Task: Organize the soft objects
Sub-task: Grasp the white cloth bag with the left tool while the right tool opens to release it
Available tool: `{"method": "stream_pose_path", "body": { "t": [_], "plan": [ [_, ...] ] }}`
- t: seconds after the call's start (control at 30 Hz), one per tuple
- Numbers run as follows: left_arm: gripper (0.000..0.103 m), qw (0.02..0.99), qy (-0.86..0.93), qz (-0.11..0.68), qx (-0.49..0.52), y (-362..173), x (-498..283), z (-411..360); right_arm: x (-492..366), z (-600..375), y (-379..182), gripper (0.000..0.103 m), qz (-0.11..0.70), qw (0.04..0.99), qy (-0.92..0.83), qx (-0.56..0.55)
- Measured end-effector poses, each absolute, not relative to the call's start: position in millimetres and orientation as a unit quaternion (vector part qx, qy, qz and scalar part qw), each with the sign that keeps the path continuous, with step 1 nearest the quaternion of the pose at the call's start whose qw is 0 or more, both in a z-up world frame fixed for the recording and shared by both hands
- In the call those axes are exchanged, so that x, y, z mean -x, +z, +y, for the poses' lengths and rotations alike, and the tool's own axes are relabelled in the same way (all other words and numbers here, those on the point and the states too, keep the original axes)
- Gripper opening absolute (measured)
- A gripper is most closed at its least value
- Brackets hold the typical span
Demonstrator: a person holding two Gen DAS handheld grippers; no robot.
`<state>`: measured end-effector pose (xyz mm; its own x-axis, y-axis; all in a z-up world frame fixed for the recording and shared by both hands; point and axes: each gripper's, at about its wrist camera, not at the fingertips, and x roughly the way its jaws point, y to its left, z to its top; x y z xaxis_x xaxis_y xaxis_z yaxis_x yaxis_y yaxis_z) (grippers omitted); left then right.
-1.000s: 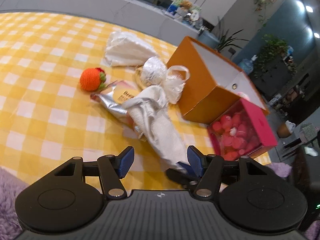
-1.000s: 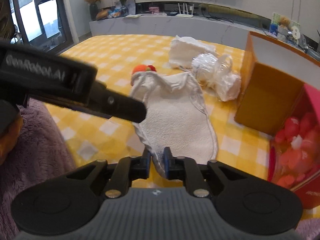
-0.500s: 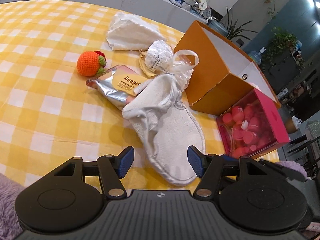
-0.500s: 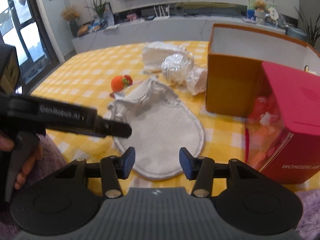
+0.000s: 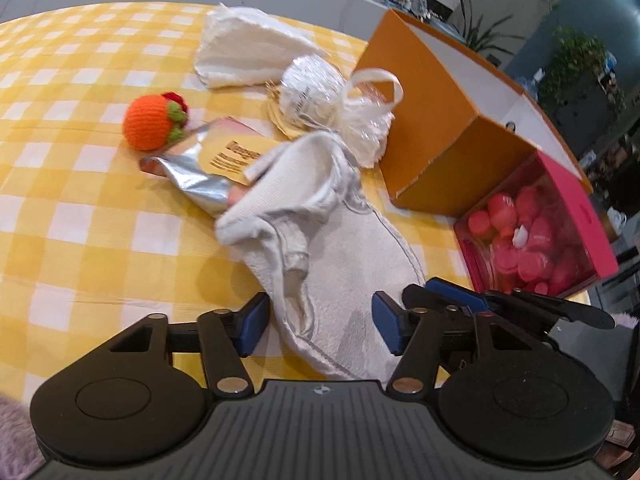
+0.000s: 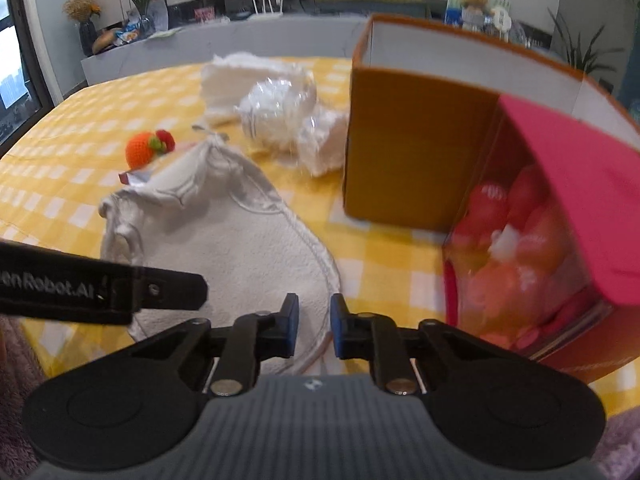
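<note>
Yellow-and-white checked cloth (image 5: 72, 184) covers the table, and across it the soft things lie in a loose heap. Farthest left sits a knitted orange fruit (image 5: 150, 122), touching the corner of a silver foil packet (image 5: 196, 172). Behind them rests a folded white cloth (image 5: 244, 56), and just right of that a wrapped white bundle (image 5: 310, 92) in crinkly plastic. A white terry bib (image 5: 344, 256) is draped partly over the packet and runs toward the near edge of the table, its rounded end lying flat. The left gripper (image 5: 318, 320) hovers over that near end with its fingers spread wide, the fabric between them but not pinched. The right gripper (image 6: 314, 326) is at the bib's hem; its fingers stand a little apart with the edge of the fabric showing in the gap, so it looks to be narrowing but I would not call it a grip. To the right stands an open orange box (image 5: 448, 128), and beside it a pink box (image 5: 548, 236) with a clear front full of pink pieces. My guess is the bib is the item in hand, at the stage of taking hold. Next, both sets of fingers need to pinch the hem, then lift it clear of the packet before folding it or carrying it to the orange box.
</note>
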<state>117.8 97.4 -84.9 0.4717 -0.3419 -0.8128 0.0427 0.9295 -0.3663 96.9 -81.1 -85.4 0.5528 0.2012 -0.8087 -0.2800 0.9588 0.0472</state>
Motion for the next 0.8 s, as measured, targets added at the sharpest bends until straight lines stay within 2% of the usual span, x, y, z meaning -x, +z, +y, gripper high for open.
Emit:
{"method": "stream_pose_path", "body": {
  "t": [0.03, 0.1, 0.17, 0.47, 0.6, 0.8],
  "plan": [
    [0.054, 0.844, -0.119, 0.503, 0.146, -86.1, -118.5, 95.1, -96.9, -81.5, -85.6, 0.017, 0.453, 0.88, 0.138, 0.042],
    [0.034, 0.846, -0.131, 0.499, 0.138, -85.9, -117.7, 90.0, -94.9, -81.1, -87.0, 0.019, 0.452, 0.88, 0.141, 0.043],
    [0.024, 0.854, -0.148, 0.483, 0.127, -82.1, -113.8, 84.9, -94.0, -81.1, -87.3, 0.019, 0.45, 0.88, 0.143, 0.043],
    [0.023, 0.852, -0.135, 0.491, 0.121, -92.1, -126.9, 74.7, -92.7, -80.8, -87.9, 0.023, 0.449, 0.88, 0.149, 0.042],
    [0.006, 0.856, -0.137, 0.486, 0.109, -91.9, -125.6, 71.7, -90.6, -78.0, -87.7, 0.025, 0.445, 0.881, 0.153, 0.052],
    [0.005, 0.88, -0.15, 0.441, 0.097, -75.6, -111.1, 71.1, -88.5, -85.0, -82.7, 0.025, 0.43, 0.89, 0.149, 0.026]
  ]
}}
